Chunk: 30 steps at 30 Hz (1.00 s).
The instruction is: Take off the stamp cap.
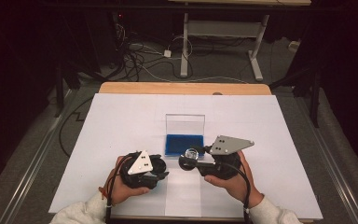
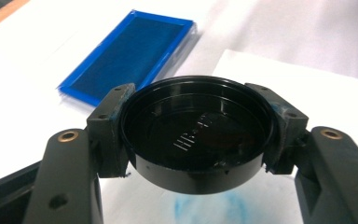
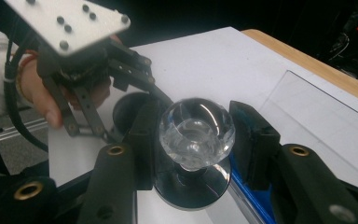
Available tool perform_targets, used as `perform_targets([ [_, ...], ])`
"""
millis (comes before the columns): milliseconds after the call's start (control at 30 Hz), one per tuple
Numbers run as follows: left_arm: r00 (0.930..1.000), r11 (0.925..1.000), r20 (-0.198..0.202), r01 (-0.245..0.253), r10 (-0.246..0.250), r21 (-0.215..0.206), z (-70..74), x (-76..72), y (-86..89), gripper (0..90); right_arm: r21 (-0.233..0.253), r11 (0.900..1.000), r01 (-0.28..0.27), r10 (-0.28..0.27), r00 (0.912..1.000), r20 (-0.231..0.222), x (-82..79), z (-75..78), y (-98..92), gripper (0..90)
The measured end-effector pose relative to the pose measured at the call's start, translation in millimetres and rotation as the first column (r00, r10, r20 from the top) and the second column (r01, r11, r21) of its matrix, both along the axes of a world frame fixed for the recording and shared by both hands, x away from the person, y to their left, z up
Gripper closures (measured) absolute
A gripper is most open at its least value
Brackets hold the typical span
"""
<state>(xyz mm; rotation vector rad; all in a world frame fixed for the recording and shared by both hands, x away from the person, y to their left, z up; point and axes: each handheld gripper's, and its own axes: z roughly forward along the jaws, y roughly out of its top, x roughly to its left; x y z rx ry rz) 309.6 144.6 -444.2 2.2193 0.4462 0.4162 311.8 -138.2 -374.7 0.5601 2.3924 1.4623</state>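
Observation:
My left gripper [image 2: 196, 126] is shut on a shallow round black cap [image 2: 196, 140], its jaws pressing both sides of the rim. In the high view this left gripper [image 1: 160, 176] sits at the front left of centre. My right gripper [image 3: 196, 135] is shut on a clear faceted glass ball [image 3: 196, 130] that stands on a round black base [image 3: 191, 189]. In the high view the right gripper [image 1: 192, 158] holds the glass ball [image 1: 191, 152] just in front of a blue case base [image 1: 184, 144]. In the right gripper view, the left gripper [image 3: 121, 93] and the black cap [image 3: 128, 109] lie just behind the ball.
The case's clear lid [image 1: 185, 123] stands upright behind the blue base [image 2: 130, 53]. A white sheet [image 1: 121, 121] covers the wooden table [image 1: 182, 87]. A smaller white paper [image 2: 307, 93] with a faint blue stain lies under the cap. Cables and a desk frame stand on the floor beyond.

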Motion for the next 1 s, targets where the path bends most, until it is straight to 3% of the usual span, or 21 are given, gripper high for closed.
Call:
perform_targets([
  [67, 0.9999, 1.0, -0.015, 0.002, -0.002, -0.004, 0.1, 1.3, 4.7, 36.5, -0.003, 1.0, 0.002, -0.002, 1.0, 0.002, -0.1, -0.1, -1.0, 56.8],
  [100, 0.9994, 0.9995, 0.008, -0.033, 0.033, -0.002, 0.4, -0.1, 7.1, 36.6, -0.005, 1.0, 0.011, -0.011, 0.9999, 0.005, -0.5, 0.0, -3.6, 56.8],
  [300, 0.997, 0.9982, 0.048, -0.061, 0.061, -0.002, 6.3, -5.1, 9.8, 36.6, -0.008, 1.0, 0.028, -0.028, 0.9995, 0.016, -1.8, 0.0, -11.0, 56.8],
  [400, 0.9968, 0.9975, 0.038, -0.07, 0.07, -0.014, 8.2, -5.1, 15.8, 36.5, -0.01, 0.999, 0.04, -0.04, 0.9989, 0.023, -2.1, 0.3, -16.4, 56.8],
  [500, 0.9952, 0.9962, 0.046, -0.086, 0.086, 0.008, 8.3, -4.1, 24.4, 36.5, -0.013, 0.998, 0.06, -0.06, 0.9979, 0.022, -1.2, -0.3, -21.7, 56.8],
  [733, 0.9901, 0.9908, 0.041, -0.135, 0.134, 0.013, 6.0, -5.4, 46.7, 36.5, -0.039, 0.995, 0.096, -0.096, 0.9953, 0.016, 2.6, -0.5, -34.7, 56.8],
  [967, 0.9839, 0.9842, 0.024, -0.177, 0.177, 0.003, 0.5, -12.6, 71.1, 36.5, -0.062, 0.991, 0.117, -0.117, 0.9931, -0.006, 8.8, -4.4, -40.6, 56.8],
  [1000, 0.9813, 0.9813, 0.01, -0.192, 0.192, -0.014, -1.5, -13.7, 74.0, 36.5, -0.062, 0.991, 0.117, -0.117, 0.9931, -0.006, 8.8, -4.4, -40.6, 56.8],
])
